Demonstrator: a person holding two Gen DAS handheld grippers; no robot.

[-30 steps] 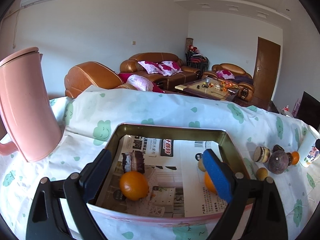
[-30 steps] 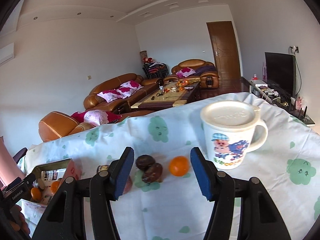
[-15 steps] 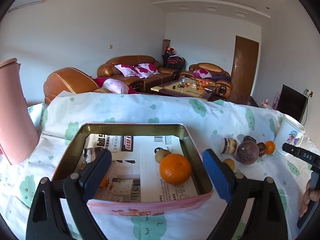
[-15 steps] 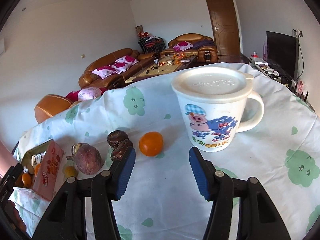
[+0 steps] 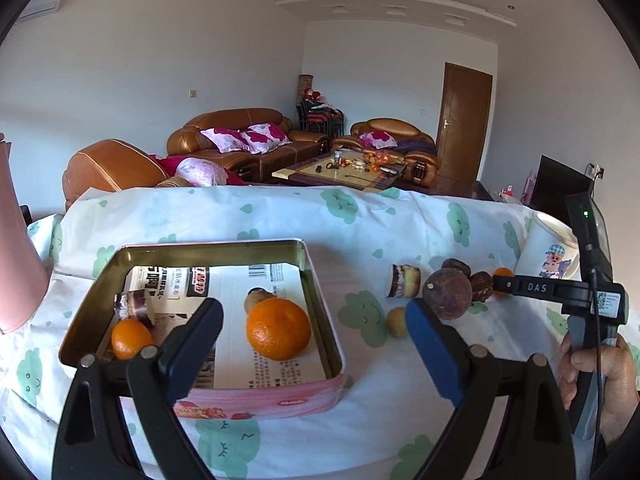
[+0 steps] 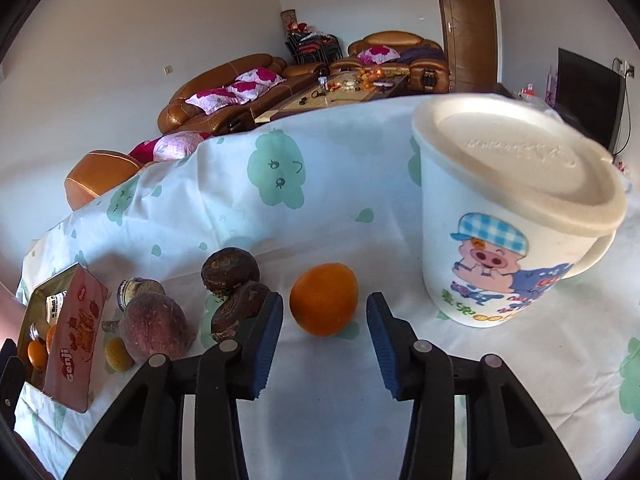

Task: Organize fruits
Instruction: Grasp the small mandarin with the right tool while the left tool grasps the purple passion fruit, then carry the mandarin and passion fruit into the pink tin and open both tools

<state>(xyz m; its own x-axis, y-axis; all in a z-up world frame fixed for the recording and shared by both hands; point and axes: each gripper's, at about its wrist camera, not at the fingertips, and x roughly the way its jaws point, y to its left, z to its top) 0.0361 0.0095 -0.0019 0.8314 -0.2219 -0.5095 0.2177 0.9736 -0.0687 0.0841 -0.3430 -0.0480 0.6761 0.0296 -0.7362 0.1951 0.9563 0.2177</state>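
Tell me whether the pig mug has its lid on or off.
On. The white lid sits flat across the top of the pig mug, covering the rim all round; the mug stands upright on the tablecloth.

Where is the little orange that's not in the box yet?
In the right wrist view, the orange sits on the tablecloth just ahead of the open right claw, between the mug and two dark fruits.

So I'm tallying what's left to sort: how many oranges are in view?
3. Two lie in the tin: a large orange and a small orange. A third orange sits on the cloth beside the mug. More may be hidden.
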